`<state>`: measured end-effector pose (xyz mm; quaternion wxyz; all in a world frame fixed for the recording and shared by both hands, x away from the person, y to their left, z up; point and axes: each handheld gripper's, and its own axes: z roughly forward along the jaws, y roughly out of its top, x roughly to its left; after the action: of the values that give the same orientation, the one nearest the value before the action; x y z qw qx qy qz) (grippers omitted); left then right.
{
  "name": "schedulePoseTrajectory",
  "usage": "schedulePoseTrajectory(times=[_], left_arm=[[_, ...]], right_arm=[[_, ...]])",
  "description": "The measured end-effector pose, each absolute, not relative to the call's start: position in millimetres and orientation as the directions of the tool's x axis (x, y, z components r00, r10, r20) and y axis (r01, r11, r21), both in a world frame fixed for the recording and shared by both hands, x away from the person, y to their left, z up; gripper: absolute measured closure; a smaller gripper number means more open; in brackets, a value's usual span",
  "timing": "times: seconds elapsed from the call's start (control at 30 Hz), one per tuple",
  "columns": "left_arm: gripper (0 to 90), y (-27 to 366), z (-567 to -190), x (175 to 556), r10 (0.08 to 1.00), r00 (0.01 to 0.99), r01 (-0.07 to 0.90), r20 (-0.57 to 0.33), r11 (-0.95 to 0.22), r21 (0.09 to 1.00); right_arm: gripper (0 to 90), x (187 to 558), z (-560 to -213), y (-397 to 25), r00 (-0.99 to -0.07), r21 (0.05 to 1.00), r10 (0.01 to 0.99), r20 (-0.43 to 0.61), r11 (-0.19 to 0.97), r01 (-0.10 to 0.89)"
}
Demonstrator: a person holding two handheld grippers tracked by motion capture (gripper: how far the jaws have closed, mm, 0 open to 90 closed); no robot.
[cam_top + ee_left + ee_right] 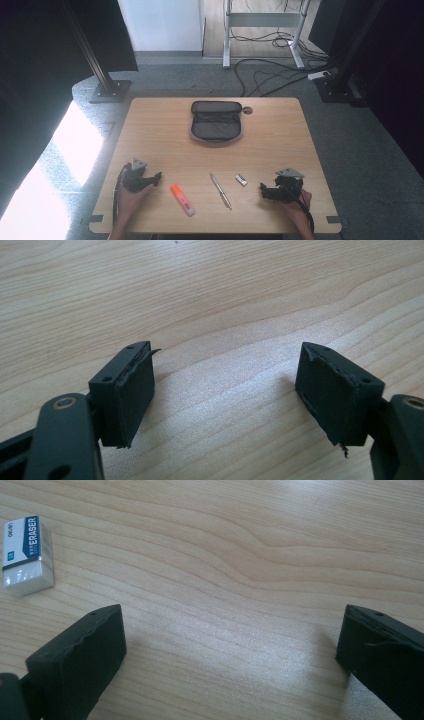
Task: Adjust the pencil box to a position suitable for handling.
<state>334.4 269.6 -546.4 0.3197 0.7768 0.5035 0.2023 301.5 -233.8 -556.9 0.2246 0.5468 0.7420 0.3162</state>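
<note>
Grey carpet and trailing cables surround your wooden bench [150, 125], with both hand-held grippers resting near its front edge.

Your left hand-held gripper [155, 178] sits at the front left, jaws spread wide over bare wood, pinching nothing; the left gripper view shows its pads [131, 395] well apart. Your right hand-held gripper [264, 190] sits at the front right, jaws likewise spread and empty. Between them lie an orange highlighter [182, 199], nearest your left gripper, then a pen [220, 190], then a white eraser [241, 180] near your right gripper, seen up-left of that gripper's jaws in its own view [27, 556]. An open grey pencil case [216, 121] lies at the far middle of the bench.
</note>
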Motion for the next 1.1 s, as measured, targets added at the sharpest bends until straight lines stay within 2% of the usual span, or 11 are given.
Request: schedulePoseTrajectory(times=[0.5, 0.93, 1.1], left_arm=[[23.0, 263.0, -546.5, 332.8, 0.934, 0.357, 0.669, -0.007, -0.250, 0.699], [21.7, 260.7, -546.5, 330.6, 0.931, 0.365, 0.669, -0.008, -0.256, 0.698], [21.8, 260.7, -546.5, 329.0, 0.932, 0.363, 0.669, -0.010, -0.253, 0.698]], right_arm=[[5.2, 297.4, -556.4, -238.8, -0.325, 0.727, 0.946, 0.013, 0.214, 0.653], [7.2, 297.6, -556.2, -241.0, -0.312, 0.731, 0.950, 0.013, 0.204, 0.651], [11.0, 298.7, -556.0, -241.8, -0.299, 0.736, 0.954, 0.013, 0.194, 0.648]])
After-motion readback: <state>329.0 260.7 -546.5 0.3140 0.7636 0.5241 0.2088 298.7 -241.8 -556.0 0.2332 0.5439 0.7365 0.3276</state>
